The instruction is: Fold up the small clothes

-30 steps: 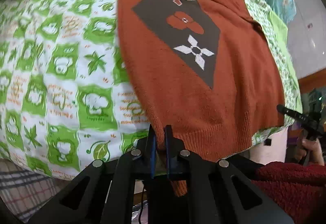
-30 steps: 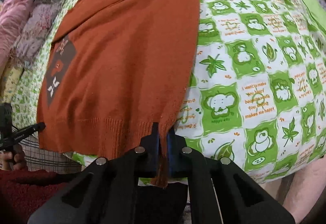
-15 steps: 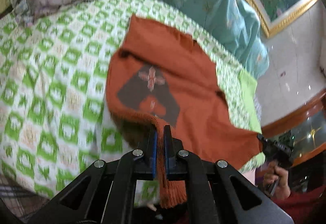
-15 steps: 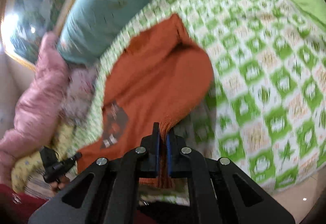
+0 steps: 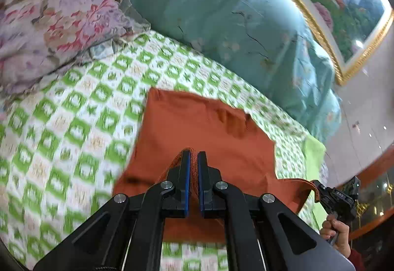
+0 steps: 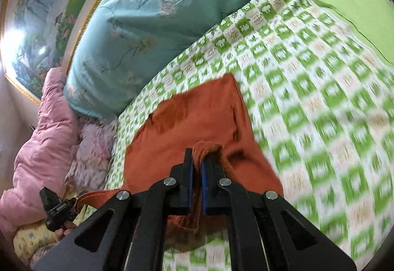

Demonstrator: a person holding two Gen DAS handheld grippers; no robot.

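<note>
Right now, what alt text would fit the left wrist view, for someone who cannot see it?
The left gripper is shut on the ribbed hem of a rust-orange sweater, folded over on a green-and-white patterned bedsheet. At right, the right gripper holds the hem's other corner; teal bedding lies behind.

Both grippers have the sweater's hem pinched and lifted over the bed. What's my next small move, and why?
Probably carry the hem forward and lower it onto the sweater's far edge. Left gripper and right gripper each pinch a hem corner, and the doubled-over part hangs unsettled above the green checked sheet.
</note>
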